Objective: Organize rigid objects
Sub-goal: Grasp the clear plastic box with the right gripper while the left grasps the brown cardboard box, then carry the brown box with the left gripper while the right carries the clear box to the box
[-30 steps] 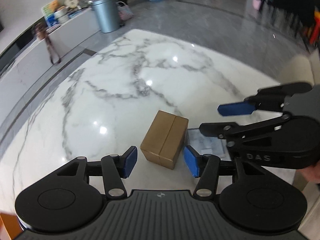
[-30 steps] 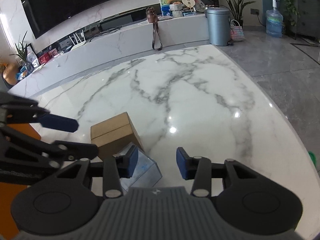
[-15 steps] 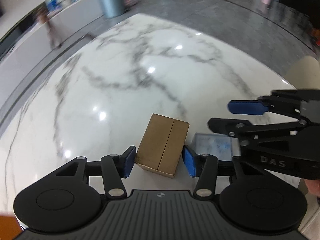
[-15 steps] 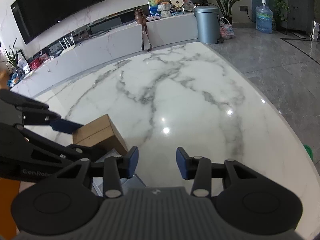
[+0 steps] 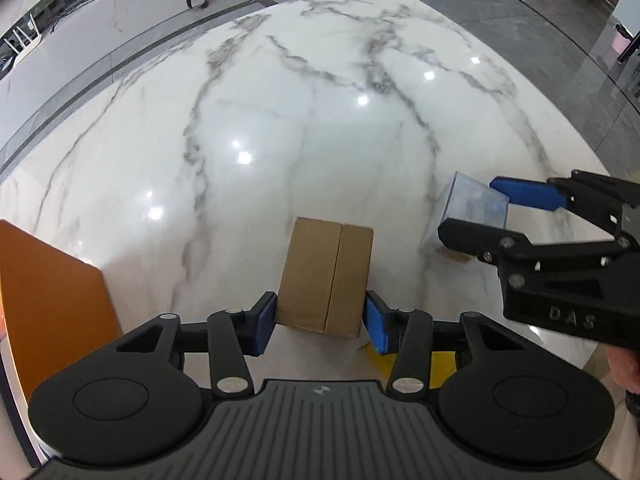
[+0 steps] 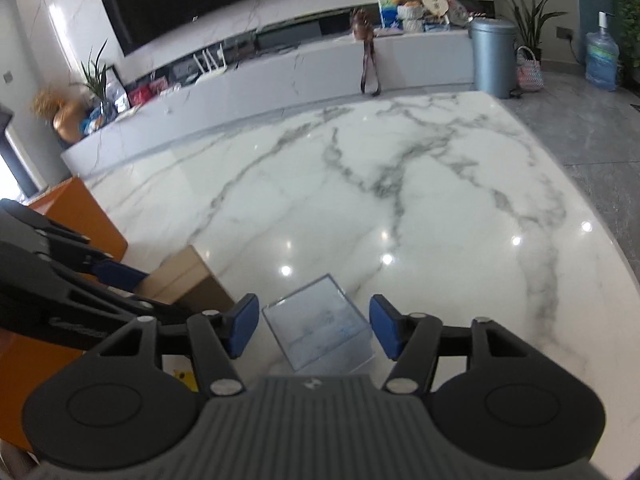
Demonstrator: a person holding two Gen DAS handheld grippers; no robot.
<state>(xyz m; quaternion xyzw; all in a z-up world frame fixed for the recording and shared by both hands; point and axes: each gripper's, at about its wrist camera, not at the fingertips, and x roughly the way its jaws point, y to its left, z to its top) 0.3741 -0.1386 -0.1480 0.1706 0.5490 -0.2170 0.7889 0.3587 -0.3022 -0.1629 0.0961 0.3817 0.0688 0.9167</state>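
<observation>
A brown cardboard box (image 5: 326, 276) sits on the white marble table (image 5: 320, 120). My left gripper (image 5: 320, 322) straddles its near end, both blue pads against its sides. A clear plastic box (image 6: 320, 322) sits to the right; it also shows in the left wrist view (image 5: 470, 206). My right gripper (image 6: 314, 330) is open around it, with gaps between pads and box. The cardboard box also shows in the right wrist view (image 6: 182, 284), with the left gripper (image 6: 120, 276) on it.
An orange box (image 5: 52, 300) stands at the table's left, also in the right wrist view (image 6: 80, 216). A yellow item (image 5: 420, 368) lies under my left gripper. The table's right edge (image 6: 600, 240) drops to a grey floor. A long white counter (image 6: 280, 76) runs behind.
My left gripper has moved onto the cardboard box and closed on its sides. My right gripper has opened wider and come over the clear box, which now sits farther from the cardboard box.
</observation>
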